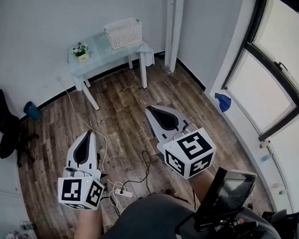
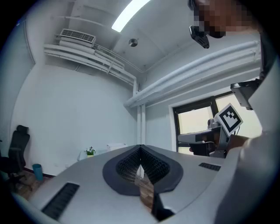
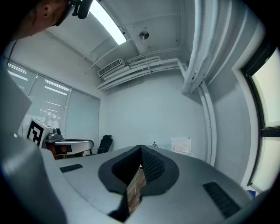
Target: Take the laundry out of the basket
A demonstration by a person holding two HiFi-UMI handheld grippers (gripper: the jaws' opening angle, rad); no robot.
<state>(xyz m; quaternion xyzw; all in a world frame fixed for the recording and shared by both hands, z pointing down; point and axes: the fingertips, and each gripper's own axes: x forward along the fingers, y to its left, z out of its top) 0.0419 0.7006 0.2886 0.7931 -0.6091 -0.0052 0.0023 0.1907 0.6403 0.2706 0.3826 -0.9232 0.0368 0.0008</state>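
Observation:
A white laundry basket (image 1: 123, 33) stands on a glass table (image 1: 100, 55) against the far wall, well away from both grippers. Its contents cannot be seen from here. It also shows small in the left gripper view as the basket (image 2: 116, 146) and in the right gripper view as the basket (image 3: 180, 145). My left gripper (image 1: 90, 133) is held low over the wooden floor, shut, with nothing in it. My right gripper (image 1: 150, 110) is a little farther forward, also shut and empty. Both point toward the table. The jaws meet at the tip in the left gripper (image 2: 140, 148) and right gripper (image 3: 141, 148) views.
A small potted plant (image 1: 80, 50) sits at the table's left end. A black office chair (image 1: 4, 125) and a blue cup (image 1: 31, 111) stand at the left wall. Cables and a power strip (image 1: 125, 193) lie on the floor near me. A blue cloth (image 1: 223, 102) lies by the window.

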